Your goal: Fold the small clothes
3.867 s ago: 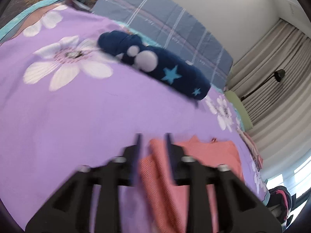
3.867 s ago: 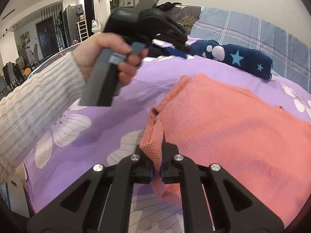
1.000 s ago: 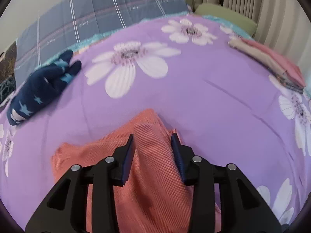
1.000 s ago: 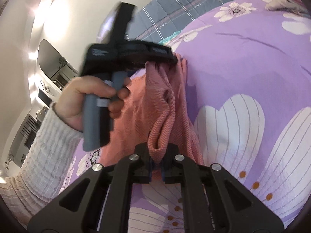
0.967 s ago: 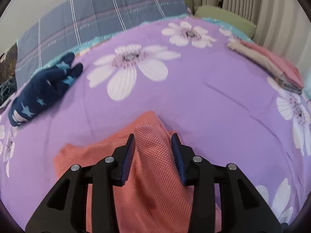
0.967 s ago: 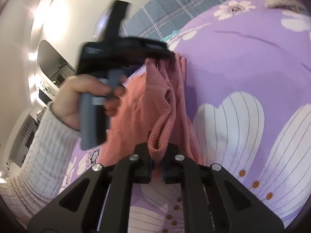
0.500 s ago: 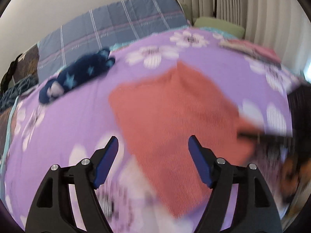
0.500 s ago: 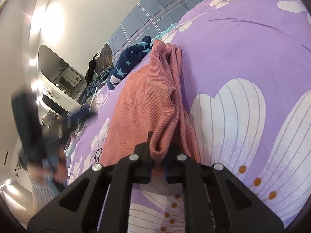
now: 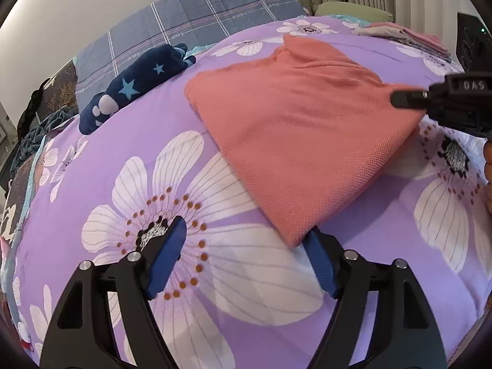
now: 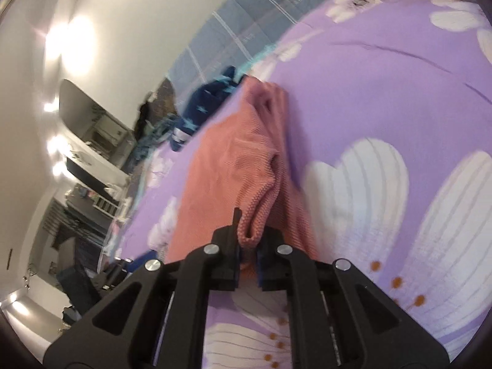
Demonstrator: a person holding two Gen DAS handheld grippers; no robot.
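Note:
A salmon-pink knit garment [image 9: 295, 117] lies spread on the purple flowered bedspread [image 9: 123, 141]. My left gripper [image 9: 246, 255] is open and empty, just short of the garment's near corner. In the right wrist view the same garment [image 10: 233, 156] runs away from me, bunched along its right side. My right gripper [image 10: 247, 252] is shut on its near edge fold. The right gripper also shows at the right edge of the left wrist view [image 9: 442, 98], at the garment's far corner.
A dark blue star-print plush [image 9: 135, 86] lies at the back left, by a grey plaid pillow [image 9: 196, 21]. Folded pink and grey clothes [image 9: 402, 35] sit stacked at the far right. Room furniture [image 10: 86, 160] stands beyond the bed's left side.
My left gripper let go of the garment, opened wide and pulled back to its near corner. The garment now lies flatter. My right gripper stays shut on its edge.

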